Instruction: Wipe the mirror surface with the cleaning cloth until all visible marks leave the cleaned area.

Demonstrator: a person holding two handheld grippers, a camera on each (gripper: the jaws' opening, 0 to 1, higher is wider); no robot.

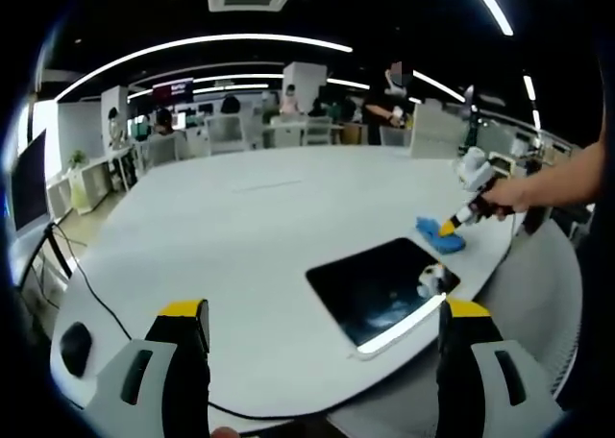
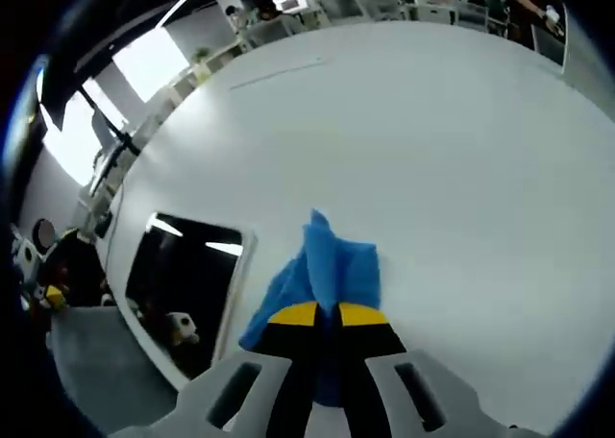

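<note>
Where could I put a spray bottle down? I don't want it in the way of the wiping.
The white table is bare beyond the mirror, out toward the far edge. It is crowded near the mirror's far corner, where the right gripper holds the blue cloth. A cable runs along the table's near-left edge.

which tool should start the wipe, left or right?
Right. The right tool is already shut on the blue cleaning cloth, beside the dark rectangular mirror. The left tool is open, empty and farther back over the white table.

One mirror (image 1: 382,288), one cloth (image 1: 440,235)
</note>
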